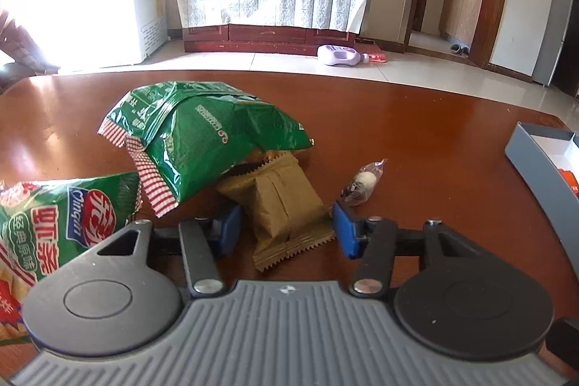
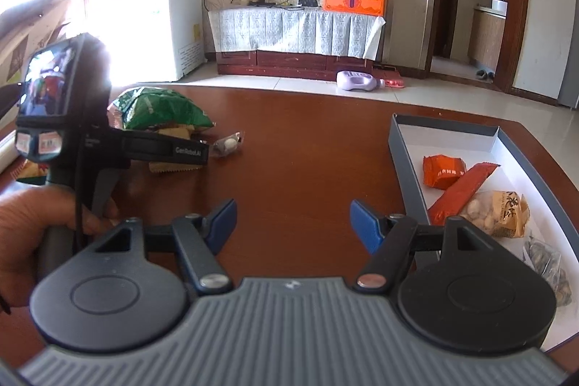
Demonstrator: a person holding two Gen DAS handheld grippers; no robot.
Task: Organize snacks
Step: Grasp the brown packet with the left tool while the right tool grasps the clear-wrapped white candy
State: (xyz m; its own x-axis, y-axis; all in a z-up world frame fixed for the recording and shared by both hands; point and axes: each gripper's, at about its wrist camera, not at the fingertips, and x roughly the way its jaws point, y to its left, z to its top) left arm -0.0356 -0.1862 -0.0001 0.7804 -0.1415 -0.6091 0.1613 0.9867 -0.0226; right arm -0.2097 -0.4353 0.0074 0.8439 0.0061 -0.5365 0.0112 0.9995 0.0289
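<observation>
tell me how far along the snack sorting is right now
Done: the grey box already holds two orange packets, a peanut bag and a dark packet. In hand: nothing is gripped; the left gripper is open with its fingers either side of the brown packet, while the right gripper is open over bare table. Left: the brown packet, two green bags and a small clear-wrapped candy.

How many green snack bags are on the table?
2: a dark green bag lying over the brown packet, and a lighter one at the left edge. More may be hidden.
</observation>
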